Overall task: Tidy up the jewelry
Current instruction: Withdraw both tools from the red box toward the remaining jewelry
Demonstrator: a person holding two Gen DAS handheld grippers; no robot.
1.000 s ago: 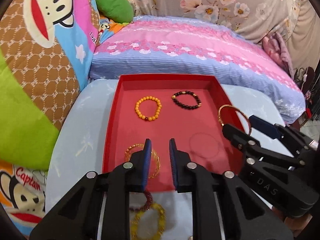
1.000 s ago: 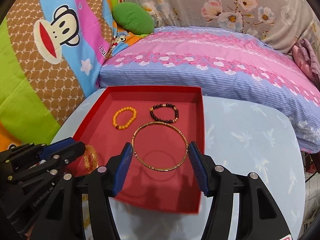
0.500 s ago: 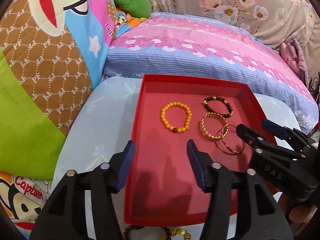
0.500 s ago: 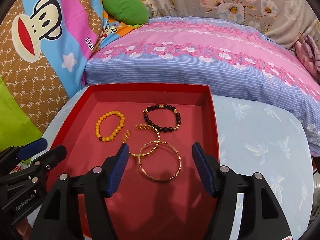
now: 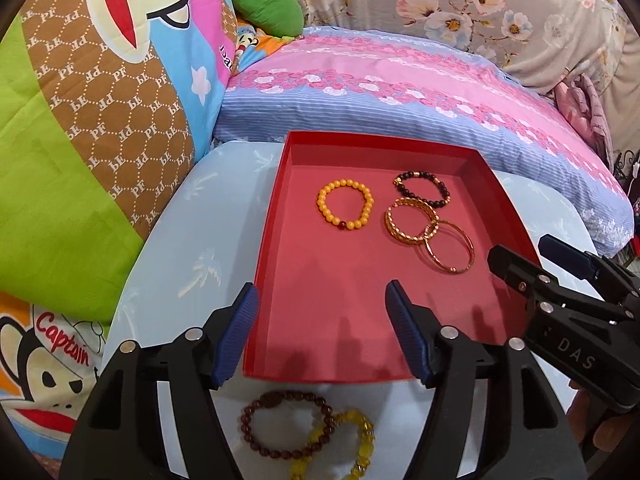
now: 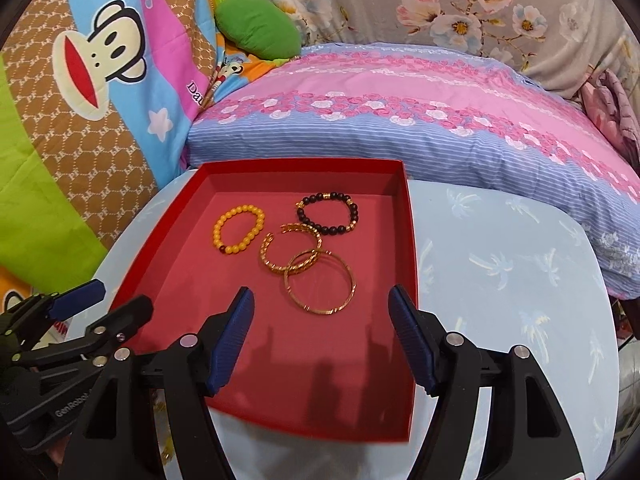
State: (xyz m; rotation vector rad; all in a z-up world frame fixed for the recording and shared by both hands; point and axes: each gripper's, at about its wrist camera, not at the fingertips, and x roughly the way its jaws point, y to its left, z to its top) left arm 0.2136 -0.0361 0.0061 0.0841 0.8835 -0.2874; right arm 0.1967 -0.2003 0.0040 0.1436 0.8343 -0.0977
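Note:
A red tray (image 5: 264,264) on the light blue table holds a yellow bead bracelet (image 5: 322,205), a black bead bracelet (image 5: 404,190), a gold cuff (image 5: 394,230) and a thin gold bangle (image 5: 450,270) that overlaps the cuff. My left gripper (image 5: 322,336) hangs over the tray's near end, its jaws opening with nothing between them. In front of the tray lie a dark red bead bracelet (image 5: 250,432) and a yellow translucent bracelet (image 5: 366,444). My right gripper (image 6: 320,332) stands open and empty just short of the bangle (image 6: 320,312), beside the left gripper (image 6: 122,298).
The table (image 6: 500,280) has bare cloth to the right of the tray (image 6: 408,240). A pink and blue pillow (image 6: 400,120) lies behind it. A cartoon-monkey quilt (image 5: 100,120) rises on the left. Part of a hand shows at the right gripper's handle (image 5: 600,436).
The left gripper opened and let go of the gold cuff, which now lies in the tray. The right gripper released the thin bangle into the tray. Both grippers drew back.

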